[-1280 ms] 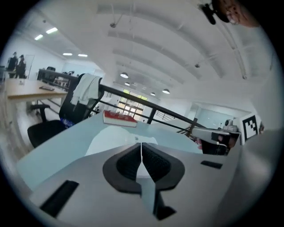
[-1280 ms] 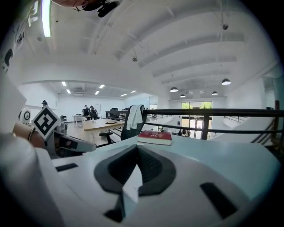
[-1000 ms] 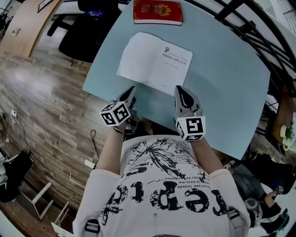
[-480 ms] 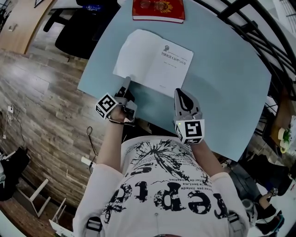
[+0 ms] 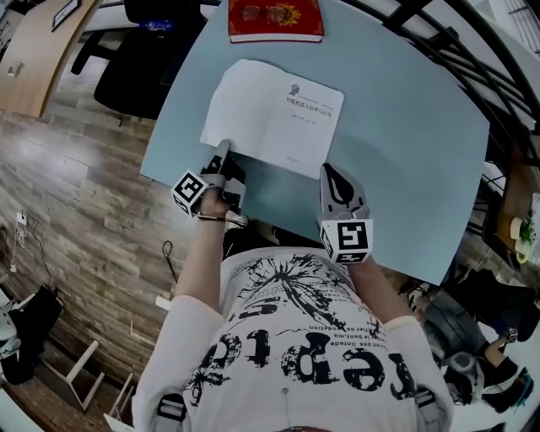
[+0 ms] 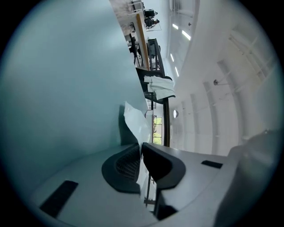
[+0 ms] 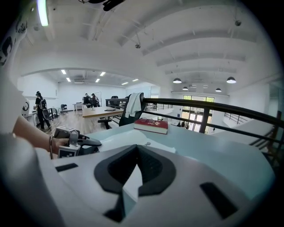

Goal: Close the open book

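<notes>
Noting book (image 5: 270, 110) lying open and flat on table (image 5: 405, 169), white pages up, just short of red book (image 5: 275, 21) at far edge. Closing left gripper (image 5: 223, 148) jaws on open book's near-left corner, pinching curled paper between pads. Holding right gripper (image 5: 334, 169) near book's near-right corner, apart from it, jaws together on nothing, over table's near edge.
</notes>
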